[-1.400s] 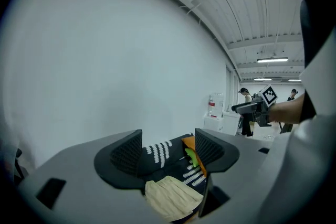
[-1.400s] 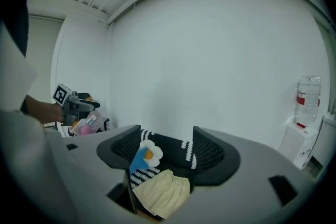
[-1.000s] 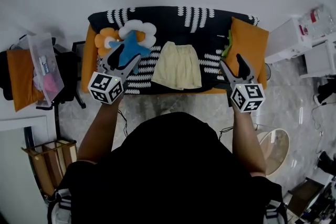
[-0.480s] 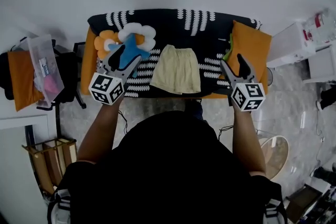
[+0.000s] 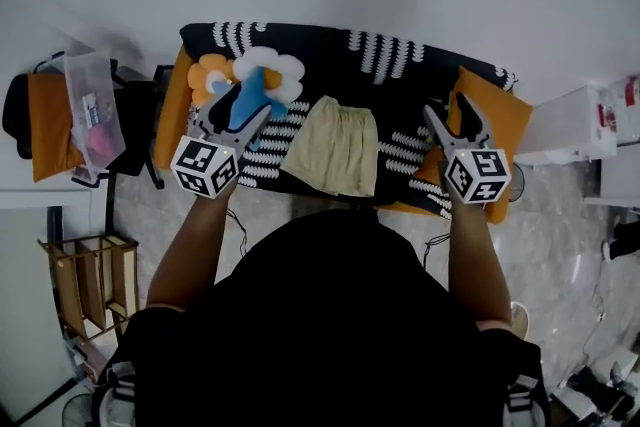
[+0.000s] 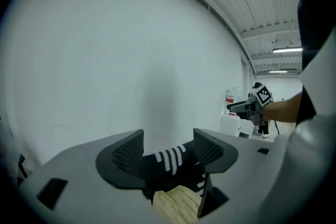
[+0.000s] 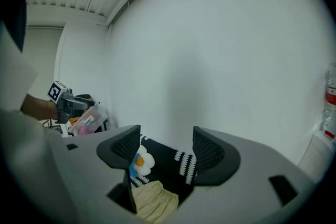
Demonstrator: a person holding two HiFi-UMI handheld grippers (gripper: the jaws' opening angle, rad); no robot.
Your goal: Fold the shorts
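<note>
— Shorts?
— One pair, pale yellow, soft, gathered waist. Flat on the black patterned cloth, between my grippers.
— Jaws?
— My left gripper and right gripper: both wide, empty.

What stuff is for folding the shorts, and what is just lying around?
For the job:
- pale yellow shorts, lying on the patterned cloth
- left claw and right claw, both open and empty

Just lying about:
- flower-shaped soft toys
- orange cushion
- clear bag off to the left
</note>
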